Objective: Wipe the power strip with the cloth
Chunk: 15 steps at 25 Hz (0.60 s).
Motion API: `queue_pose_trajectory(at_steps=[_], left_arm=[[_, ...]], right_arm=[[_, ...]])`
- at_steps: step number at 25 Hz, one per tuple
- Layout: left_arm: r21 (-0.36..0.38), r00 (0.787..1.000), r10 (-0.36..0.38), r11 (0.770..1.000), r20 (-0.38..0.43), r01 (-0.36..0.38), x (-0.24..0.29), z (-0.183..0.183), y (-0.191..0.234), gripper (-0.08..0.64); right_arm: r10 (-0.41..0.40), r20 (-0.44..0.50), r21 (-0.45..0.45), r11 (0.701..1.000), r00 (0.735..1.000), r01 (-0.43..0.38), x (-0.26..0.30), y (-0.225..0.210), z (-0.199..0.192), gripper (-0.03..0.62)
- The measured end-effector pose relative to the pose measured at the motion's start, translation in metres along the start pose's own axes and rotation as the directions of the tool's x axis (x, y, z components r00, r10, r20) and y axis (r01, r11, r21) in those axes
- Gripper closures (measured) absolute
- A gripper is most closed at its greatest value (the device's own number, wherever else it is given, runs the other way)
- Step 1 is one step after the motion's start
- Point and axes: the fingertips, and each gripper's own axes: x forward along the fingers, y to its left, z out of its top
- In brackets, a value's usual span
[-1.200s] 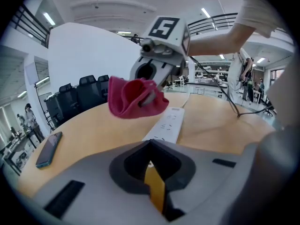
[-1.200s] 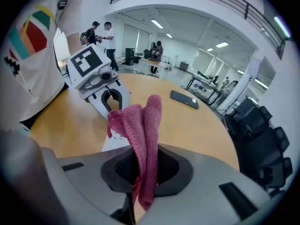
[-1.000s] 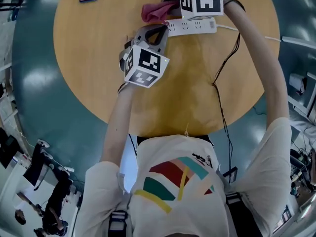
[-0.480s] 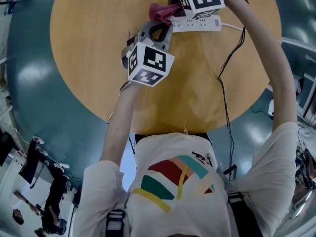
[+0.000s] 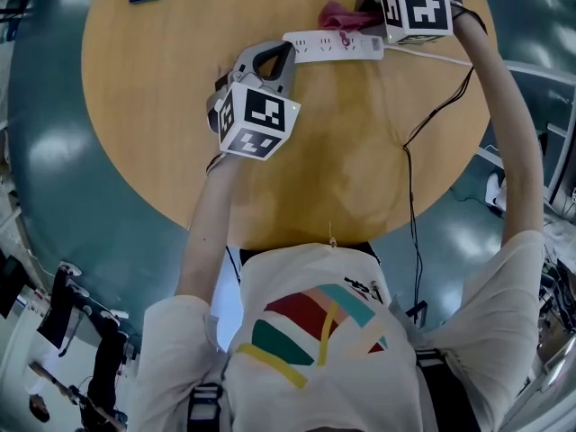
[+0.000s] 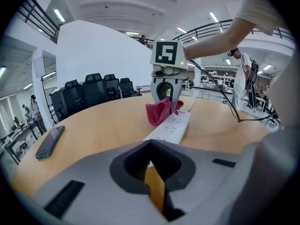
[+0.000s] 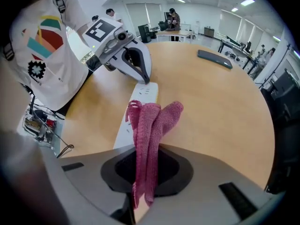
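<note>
Head view: high above the person, steeply down on the round bench [image 5: 162, 106]. Left gripper view: low behind the left hand-held gripper [image 6: 154, 191], facing the right hand-held gripper [image 6: 167, 93] close ahead. Right gripper view looks back the opposite way. All three share power strip [image 5: 333, 45] and cloth [image 5: 337, 14].

Left gripper [image 6: 153, 184] jaws together, empty, arm half-bent forward. Right gripper [image 7: 140, 191] clamped on cloth [image 7: 152, 125], arm outstretched, seemingly straight.

No words or numbers could be read anywhere; the small black print on the person's shirt [image 5: 306, 277] was too blurred.
</note>
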Motion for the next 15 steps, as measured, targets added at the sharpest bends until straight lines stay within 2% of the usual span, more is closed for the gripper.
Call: queue_pose_trajectory(at_steps=[7, 10, 12, 13, 14, 15], left_arm=[[0.005, 1.000, 0.005, 1.000, -0.018, -0.005, 0.001, 0.004, 0.003, 0.519], [0.012, 1.000, 0.010, 1.000, -0.020, -0.010, 0.001, 0.006, 0.004, 0.519], [0.022, 1.000, 0.013, 1.000, -0.020, -0.012, -0.001, 0.006, 0.004, 0.519], [0.029, 1.000, 0.014, 0.999, -0.021, -0.014, -0.002, 0.007, 0.004, 0.520], [0.035, 1.000, 0.016, 0.999, -0.022, -0.015, -0.002, 0.007, 0.004, 0.518], [0.041, 1.000, 0.018, 0.999, -0.026, -0.017, -0.002, 0.007, 0.004, 0.520]], right_arm=[[-0.043, 0.019, 0.081, 0.996, 0.999, 0.041, -0.007, 0.009, -0.027, 0.553], [-0.118, 0.080, 0.213, 0.972, 0.990, 0.098, -0.014, 0.003, -0.032, 0.553], [-0.207, 0.108, 0.360, 0.920, 0.972, 0.156, -0.025, -0.004, -0.036, 0.552], [-0.266, 0.110, 0.440, 0.877, 0.958, 0.193, -0.032, -0.009, -0.038, 0.552], [-0.334, 0.105, 0.531, 0.815, 0.937, 0.231, -0.039, -0.013, -0.041, 0.552], [-0.404, 0.100, 0.631, 0.733, 0.909, 0.256, -0.046, -0.016, -0.044, 0.553]])
